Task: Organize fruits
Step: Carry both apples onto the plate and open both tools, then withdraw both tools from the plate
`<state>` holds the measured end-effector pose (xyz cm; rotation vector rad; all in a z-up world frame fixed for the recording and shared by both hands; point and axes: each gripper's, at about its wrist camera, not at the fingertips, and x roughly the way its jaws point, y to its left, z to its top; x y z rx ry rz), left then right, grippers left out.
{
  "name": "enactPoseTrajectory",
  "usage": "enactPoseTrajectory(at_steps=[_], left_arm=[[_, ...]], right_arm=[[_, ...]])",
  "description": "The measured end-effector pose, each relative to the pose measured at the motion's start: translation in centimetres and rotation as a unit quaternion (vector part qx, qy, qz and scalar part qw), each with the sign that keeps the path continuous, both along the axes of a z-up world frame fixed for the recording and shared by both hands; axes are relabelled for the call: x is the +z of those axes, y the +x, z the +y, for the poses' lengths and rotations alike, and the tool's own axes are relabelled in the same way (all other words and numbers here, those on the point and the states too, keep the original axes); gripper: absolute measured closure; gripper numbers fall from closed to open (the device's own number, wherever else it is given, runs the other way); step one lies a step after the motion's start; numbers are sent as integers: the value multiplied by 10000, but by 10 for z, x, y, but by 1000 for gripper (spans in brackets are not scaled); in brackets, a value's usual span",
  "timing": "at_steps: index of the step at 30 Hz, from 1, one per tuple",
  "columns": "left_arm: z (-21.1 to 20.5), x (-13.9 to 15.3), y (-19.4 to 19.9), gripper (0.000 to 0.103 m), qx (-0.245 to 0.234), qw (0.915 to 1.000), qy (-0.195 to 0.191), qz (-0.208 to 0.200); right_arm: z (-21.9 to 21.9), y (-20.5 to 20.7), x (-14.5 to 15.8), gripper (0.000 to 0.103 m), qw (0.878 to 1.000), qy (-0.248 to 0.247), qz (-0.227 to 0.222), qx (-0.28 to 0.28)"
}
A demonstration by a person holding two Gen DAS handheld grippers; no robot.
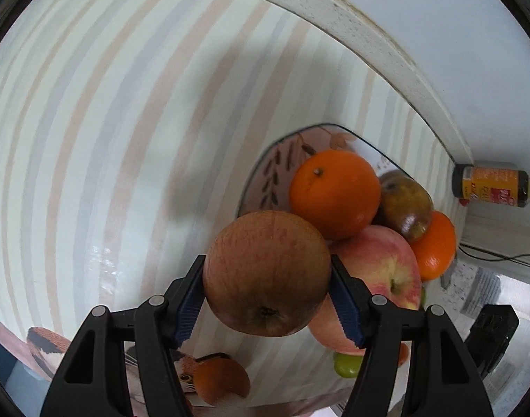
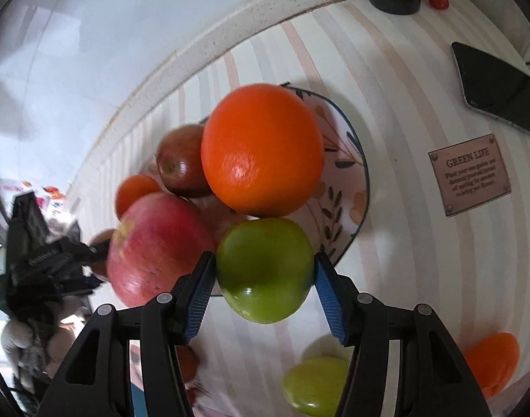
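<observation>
My left gripper [image 1: 266, 295] is shut on a brown russet apple [image 1: 266, 271], held above the striped table just left of the patterned bowl [image 1: 275, 170]. The bowl holds an orange [image 1: 334, 191], a dark apple [image 1: 406, 205], a red-yellow apple [image 1: 383, 264] and a second orange [image 1: 435, 246]. My right gripper [image 2: 265, 285] is shut on a green apple [image 2: 265, 269] at the near rim of the same bowl [image 2: 355, 187], beside a large orange [image 2: 261, 149] and a red apple [image 2: 153, 246]. The left gripper [image 2: 56, 260] shows at the left of the right wrist view.
A sauce bottle [image 1: 491, 187] stands by the wall with a small red tomato [image 2: 438, 0] next to it. A black phone [image 2: 498, 87] and a "GREEN LIFE" plaque [image 2: 470, 173] lie right of the bowl. A green fruit [image 2: 313, 385] and an orange piece [image 2: 494, 361] lie near.
</observation>
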<state>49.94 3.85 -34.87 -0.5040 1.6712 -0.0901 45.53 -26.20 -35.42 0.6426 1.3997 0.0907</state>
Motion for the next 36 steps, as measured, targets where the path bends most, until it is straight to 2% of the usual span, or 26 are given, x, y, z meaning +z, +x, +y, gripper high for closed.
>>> enactPoseTrajectory(at_steps=[2,5,7,8,10,12,16,18,21,27,36], left_arm=[[-1,-1,0,39,-21,10000,-88,16],[-3,3,0,36,-73,9998,-158,-63],[-5,8,1,26,-148,9997,-119,-159],[-5,11,0,25,-173,9996,-103,-200],[-7,18,-1,24,-244,9993,26,-298],[-8,27,-2,24,-340,9984,184,-410],[-13,59,-18,24,-596,9893,938,-947],[-19,74,-32,24,-774,9813,1297,-1191],[-24,91,-55,24,-960,9737,1532,-1386],[-40,122,-98,24,-1149,9639,1683,-1711],[-42,167,-139,24,-1202,9522,1732,-2212]], right_arm=[[0,2,4,37,10000,30,-57,2],[-1,4,7,37,10000,-31,-46,20],[-1,5,8,36,10000,-33,-55,-1],[-2,4,10,35,10000,-74,-45,-9],[-1,5,12,19,9999,-149,-13,-25],[-2,4,19,10,9992,-410,-13,2],[7,-1,42,5,9919,-1222,-143,313],[14,-7,58,5,9857,-1581,-312,488],[27,-18,78,5,9772,-1949,-464,697],[40,-44,113,5,9703,-2141,-688,895],[51,-92,170,5,9642,-2259,-1102,841]])
